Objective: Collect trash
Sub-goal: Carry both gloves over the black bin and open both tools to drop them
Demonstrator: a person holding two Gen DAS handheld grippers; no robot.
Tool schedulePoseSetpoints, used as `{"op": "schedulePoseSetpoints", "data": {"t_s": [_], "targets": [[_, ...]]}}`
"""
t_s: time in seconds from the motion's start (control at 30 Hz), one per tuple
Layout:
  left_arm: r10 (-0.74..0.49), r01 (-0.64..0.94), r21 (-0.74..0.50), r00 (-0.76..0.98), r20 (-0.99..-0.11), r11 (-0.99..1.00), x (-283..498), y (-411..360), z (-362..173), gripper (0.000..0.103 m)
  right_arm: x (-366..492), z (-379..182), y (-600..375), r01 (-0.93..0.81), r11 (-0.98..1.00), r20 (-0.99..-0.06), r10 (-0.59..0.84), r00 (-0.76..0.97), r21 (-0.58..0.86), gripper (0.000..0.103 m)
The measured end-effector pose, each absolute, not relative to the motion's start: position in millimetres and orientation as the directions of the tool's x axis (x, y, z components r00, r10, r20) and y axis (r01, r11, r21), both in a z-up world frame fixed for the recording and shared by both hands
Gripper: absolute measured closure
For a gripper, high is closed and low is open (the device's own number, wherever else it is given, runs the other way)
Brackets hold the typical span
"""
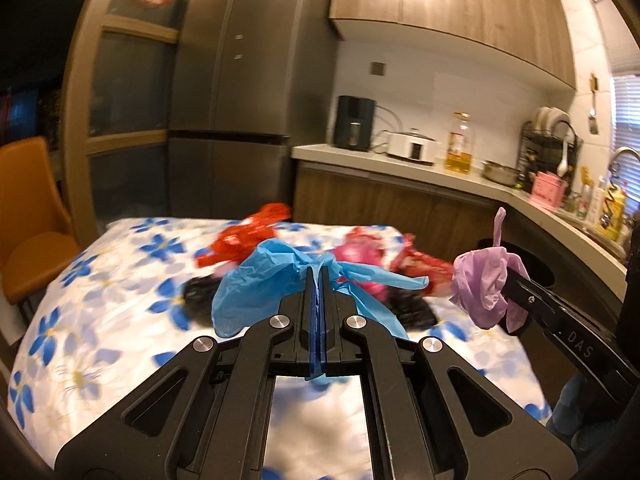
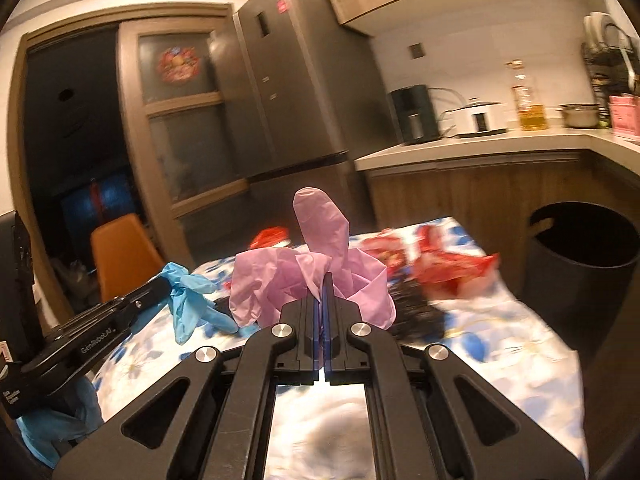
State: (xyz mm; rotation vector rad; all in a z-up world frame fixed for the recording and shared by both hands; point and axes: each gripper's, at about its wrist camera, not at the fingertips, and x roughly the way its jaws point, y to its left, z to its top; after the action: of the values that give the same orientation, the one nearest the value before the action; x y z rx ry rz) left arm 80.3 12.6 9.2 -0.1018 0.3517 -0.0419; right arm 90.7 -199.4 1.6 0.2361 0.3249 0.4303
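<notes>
**Entry: two disposable gloves in transit, table litter outstanding**

Left gripper (image 1: 319,280): jaws pressed together, pinching a blue glove (image 1: 256,284) at a bunched waist. The glove is carried clear above the table. Its long axis runs roughly crosswise to the jaws: the puffed cuff end hangs to the left and sags downward, the finger end trails to the right (image 1: 384,280) and droops slightly.

Right gripper (image 2: 323,280): jaws likewise closed, clamping a pink glove (image 2: 312,280) by a fold near its middle. It too is off the table. The crumpled body spreads to either side of the jaws, and one glove finger (image 2: 320,220) stands nearly upright above them, so its most distinct axis is vertical.

Beyond the jaws, table (image 2: 520,344) with a blue-flower cloth: red wrappers (image 2: 452,272) at the far right, further red plastic (image 1: 244,236) at the far edge, a pinkish-red piece (image 1: 360,252) between them, and dark crumpled material (image 2: 416,308) near the centre. All lie loose on the cloth, none held.

Further out: a dark round bin (image 2: 580,252) on the floor just beyond the table's right corner, beside the counter cabinets. Its inside looks dark; contents cannot be told.

Status, as judged: two items picked up, not yet deposited. At least four pieces remain on the table, so the task appears early to mid-way. The likely destination is the bin.
</notes>
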Motion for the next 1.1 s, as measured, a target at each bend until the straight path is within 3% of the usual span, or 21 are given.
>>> {"op": "schedulePoseSetpoints", "data": {"t_s": [0.67, 1.1], "targets": [[-0.423, 0.411, -0.1, 0.877, -0.228, 0.906, 187, -184, 51, 0.103, 147, 10, -369, 0.086, 0.961, -0.209, -0.03, 0.978, 0.265, 0.101], [-0.54, 0.528, -0.119, 0.804, -0.248, 0.841, 246, -268, 40, 0.103, 186, 6, -416, 0.194, 0.948, -0.228, -0.136, 0.964, 0.251, 0.101]]}}
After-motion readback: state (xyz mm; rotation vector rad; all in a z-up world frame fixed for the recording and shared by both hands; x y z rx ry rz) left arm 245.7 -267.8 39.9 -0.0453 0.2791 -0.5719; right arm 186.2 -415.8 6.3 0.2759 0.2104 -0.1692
